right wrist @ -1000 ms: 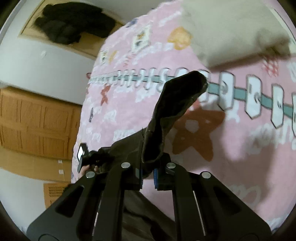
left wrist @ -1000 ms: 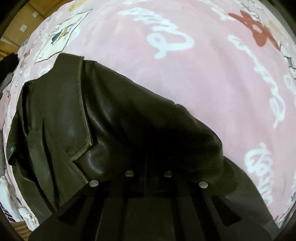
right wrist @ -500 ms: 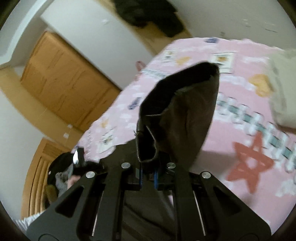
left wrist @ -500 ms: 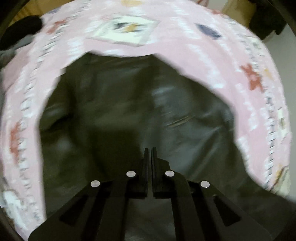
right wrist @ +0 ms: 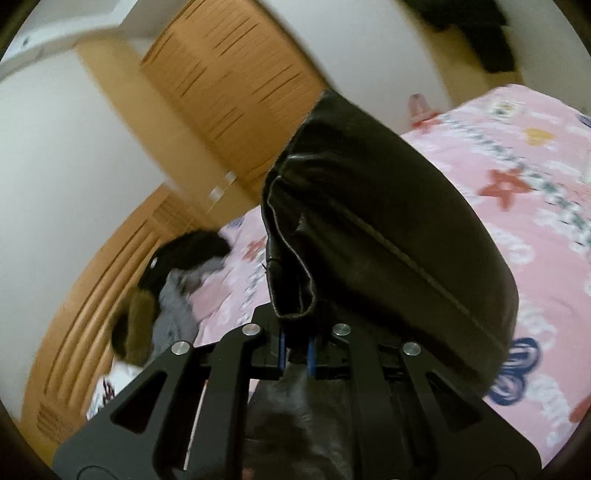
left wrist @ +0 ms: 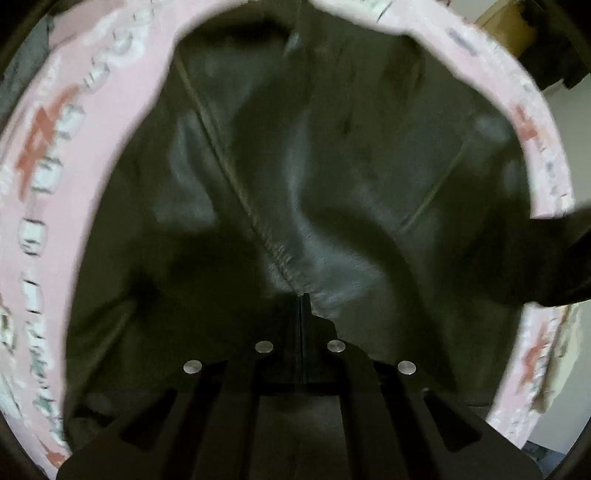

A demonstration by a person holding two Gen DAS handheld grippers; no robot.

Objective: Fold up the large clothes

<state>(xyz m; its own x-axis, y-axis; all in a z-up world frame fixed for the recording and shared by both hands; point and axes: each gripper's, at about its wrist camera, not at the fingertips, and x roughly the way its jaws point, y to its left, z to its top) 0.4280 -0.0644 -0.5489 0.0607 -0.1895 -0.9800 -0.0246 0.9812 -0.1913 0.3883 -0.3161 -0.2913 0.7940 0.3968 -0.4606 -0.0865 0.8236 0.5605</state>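
A dark olive leather jacket (left wrist: 295,192) lies spread over the pink patterned bedspread (left wrist: 55,206) and fills the left wrist view. My left gripper (left wrist: 302,299) is shut, pinching a fold of the jacket near a seam. My right gripper (right wrist: 295,350) is shut on the jacket's sleeve (right wrist: 388,236), which stands up above the fingers and droops to the right, lifted off the bedspread (right wrist: 517,177).
A heap of other clothes, black, grey and brown (right wrist: 166,288), lies at the bed's far left edge. Wooden wardrobe doors (right wrist: 229,85) and a white wall stand behind. Dark clothing (right wrist: 472,29) lies on the floor at top right.
My right gripper has lifted the sleeve higher and swung towards the wardrobe. My left wrist view shifted from the jacket's collar side to looking down on the spread jacket.
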